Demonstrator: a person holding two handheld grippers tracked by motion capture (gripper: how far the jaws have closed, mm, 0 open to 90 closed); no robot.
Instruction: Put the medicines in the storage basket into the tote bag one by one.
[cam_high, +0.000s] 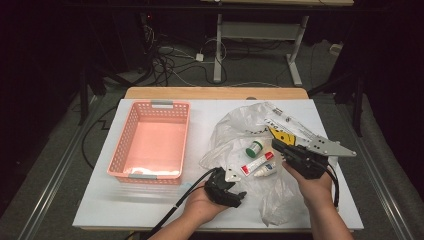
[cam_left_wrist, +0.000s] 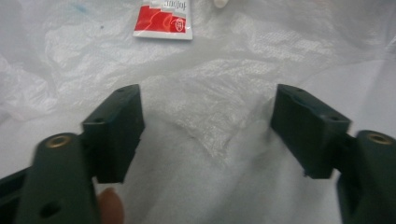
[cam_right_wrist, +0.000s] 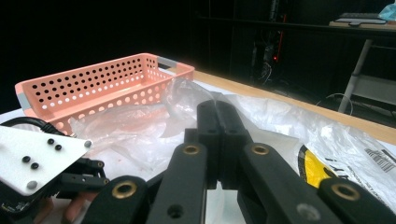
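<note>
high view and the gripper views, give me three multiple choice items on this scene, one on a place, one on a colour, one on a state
1. Where does the basket stand relative to the plastic bag?
A. on the bag's left
B. on top of it
C. on the bag's right

2. What colour is the basket?
A. blue
B. pink
C. green

3. How do the jaws of the left gripper stand?
A. shut on the tube
B. shut on nothing
C. apart, nothing pinched

Answers:
1 A, the high view shows it left of the bag on the white table.
2 B, its perforated walls are salmon pink.
3 C, the left gripper view shows a wide gap over the bag; the red and white tube lies beyond.
</note>
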